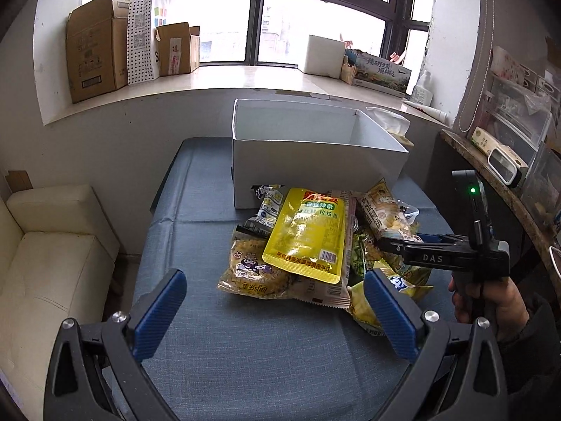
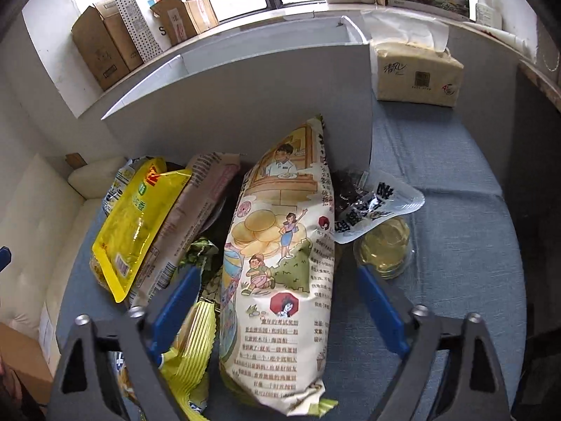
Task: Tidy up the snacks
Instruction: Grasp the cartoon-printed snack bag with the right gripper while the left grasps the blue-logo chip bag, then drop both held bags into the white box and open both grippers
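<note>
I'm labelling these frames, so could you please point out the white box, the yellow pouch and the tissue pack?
white box (image 1: 315, 172): left wrist view, on its front wall.
yellow pouch (image 1: 305, 235): left wrist view, middle of its face.
tissue pack (image 2: 417, 73): right wrist view, on its front side.

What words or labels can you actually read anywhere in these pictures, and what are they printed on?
"DAS": on the arm of the right claw.
"粒粒香": on the yellow pouch.
"清风": on the tissue pack.
"S": on the white paper bag, partly hidden.
Small print on the cartoon snack bag and barcodes: too small to read.
</note>
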Demonstrator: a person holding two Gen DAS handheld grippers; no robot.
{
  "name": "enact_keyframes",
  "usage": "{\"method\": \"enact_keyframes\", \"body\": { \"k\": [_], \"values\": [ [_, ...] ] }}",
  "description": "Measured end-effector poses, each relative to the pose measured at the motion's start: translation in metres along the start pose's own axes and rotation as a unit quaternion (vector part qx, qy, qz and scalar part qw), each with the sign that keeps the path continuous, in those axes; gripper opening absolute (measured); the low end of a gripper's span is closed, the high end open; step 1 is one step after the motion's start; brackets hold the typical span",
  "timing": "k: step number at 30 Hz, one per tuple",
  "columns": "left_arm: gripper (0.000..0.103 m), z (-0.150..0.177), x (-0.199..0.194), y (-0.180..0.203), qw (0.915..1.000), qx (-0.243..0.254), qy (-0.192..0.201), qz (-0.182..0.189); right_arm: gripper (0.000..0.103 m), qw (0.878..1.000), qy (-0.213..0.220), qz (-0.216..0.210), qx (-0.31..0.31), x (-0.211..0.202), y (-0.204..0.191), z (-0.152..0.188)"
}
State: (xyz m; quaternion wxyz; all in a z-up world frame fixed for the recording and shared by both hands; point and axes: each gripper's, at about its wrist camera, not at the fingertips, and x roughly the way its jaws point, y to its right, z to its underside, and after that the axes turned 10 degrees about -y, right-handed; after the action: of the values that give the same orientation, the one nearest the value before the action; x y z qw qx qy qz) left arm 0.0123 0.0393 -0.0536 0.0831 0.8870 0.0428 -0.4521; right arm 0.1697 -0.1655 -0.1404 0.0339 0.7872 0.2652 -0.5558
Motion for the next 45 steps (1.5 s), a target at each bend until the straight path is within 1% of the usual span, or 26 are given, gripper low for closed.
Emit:
{"method": "enact_keyframes", "body": {
  "k": [1,2,4,5,6,7,10,12,15,16,19,21,23,25,28,30,32,34,36,37,38,39,41,45],
  "values": [
    [0.103,0.001,0.002,0.001,1.0000,0.000,-0.002,-0.007,0.063,1.000,-0.007,-0.005,0.004,0.004,0.002,0.000],
    [0.103,0.001,0.004,0.001,0.9999,-0.001,-0.005,-0.010,0.060,1.000,0.004,0.000,0.002,0.003,0.001,0.000],
    [0.103,0.001,0.009,0.000,0.9999,-0.004,-0.012,-0.008,0.049,1.000,0.004,-0.008,0.001,0.000,0.002,0.002],
    [0.103,0.002,0.011,0.000,0.9999,-0.004,-0.014,-0.005,0.047,1.000,0.007,-0.018,0.003,-0.002,0.003,0.004],
    [0.103,0.002,0.013,0.000,0.9999,-0.004,-0.016,-0.004,0.044,1.000,0.009,-0.028,0.006,-0.005,0.004,0.006],
    [0.103,0.001,0.015,0.000,0.9998,-0.003,-0.016,-0.005,0.042,0.999,0.010,-0.031,0.007,-0.007,0.005,0.008],
    [0.103,0.001,0.018,0.002,0.9998,0.002,-0.018,-0.005,0.042,0.999,0.028,-0.028,0.008,-0.021,0.007,0.016],
    [0.103,0.000,0.021,0.004,0.9998,0.006,-0.021,0.003,0.042,0.999,0.038,-0.035,0.016,-0.032,0.010,0.021],
    [0.103,-0.004,0.026,0.010,0.9995,0.017,-0.025,0.004,0.042,0.997,0.051,-0.045,0.020,-0.055,0.014,0.028],
    [0.103,-0.005,0.028,0.013,0.9993,0.021,-0.028,0.011,0.042,0.997,0.060,-0.046,0.022,-0.063,0.015,0.031],
    [0.103,-0.006,0.034,0.031,0.9968,0.056,-0.037,0.043,0.042,0.995,0.083,-0.041,0.023,-0.087,0.021,0.042],
    [0.103,-0.002,0.038,0.050,0.9928,0.093,-0.047,0.061,0.042,0.994,0.099,-0.037,0.027,-0.101,0.024,0.051],
    [0.103,0.003,0.043,0.071,0.9883,0.125,-0.053,0.070,0.042,0.992,0.112,-0.036,0.038,-0.111,0.028,0.056],
    [0.103,0.007,0.051,0.091,0.9845,0.151,-0.061,0.066,0.042,0.990,0.125,-0.034,0.053,-0.124,0.036,0.066],
    [0.103,0.013,0.066,0.115,0.9762,0.192,-0.076,0.067,0.042,0.988,0.140,-0.026,0.065,-0.138,0.048,0.076],
    [0.103,0.015,0.077,0.127,0.9722,0.210,-0.086,0.057,0.042,0.987,0.143,-0.022,0.076,-0.146,0.055,0.081],
    [0.103,0.017,0.087,0.134,0.9709,0.221,-0.087,0.032,0.042,0.985,0.148,-0.020,0.084,-0.151,0.063,0.085],
    [0.103,0.016,0.095,0.138,0.9693,0.225,-0.094,0.029,0.042,0.985,0.146,-0.021,0.091,-0.152,0.068,0.089],
    [0.103,0.016,0.101,0.140,0.9673,0.233,-0.097,0.025,0.042,0.985,0.142,-0.033,0.097,-0.149,0.072,0.091],
    [0.101,0.017,0.105,0.141,0.9655,0.239,-0.103,0.012,0.042,0.985,0.141,-0.034,0.097,-0.148,0.072,0.092],
    [0.092,0.018,0.109,0.143,0.9640,0.243,-0.107,-0.001,0.042,0.985,0.140,-0.033,0.097,-0.147,0.072,0.093],
    [0.080,0.019,0.112,0.144,0.9624,0.248,-0.111,-0.003,0.042,0.985,0.138,-0.033,0.097,-0.146,0.072,0.092],
    [0.078,0.020,0.113,0.143,0.9624,0.249,-0.109,0.000,0.042,0.985,0.139,-0.036,0.097,-0.145,0.072,0.092],
    [0.074,0.015,0.110,0.137,0.9664,0.229,-0.116,0.011,0.042,0.986,0.138,-0.040,0.087,-0.143,0.067,0.092]
  ]
}}
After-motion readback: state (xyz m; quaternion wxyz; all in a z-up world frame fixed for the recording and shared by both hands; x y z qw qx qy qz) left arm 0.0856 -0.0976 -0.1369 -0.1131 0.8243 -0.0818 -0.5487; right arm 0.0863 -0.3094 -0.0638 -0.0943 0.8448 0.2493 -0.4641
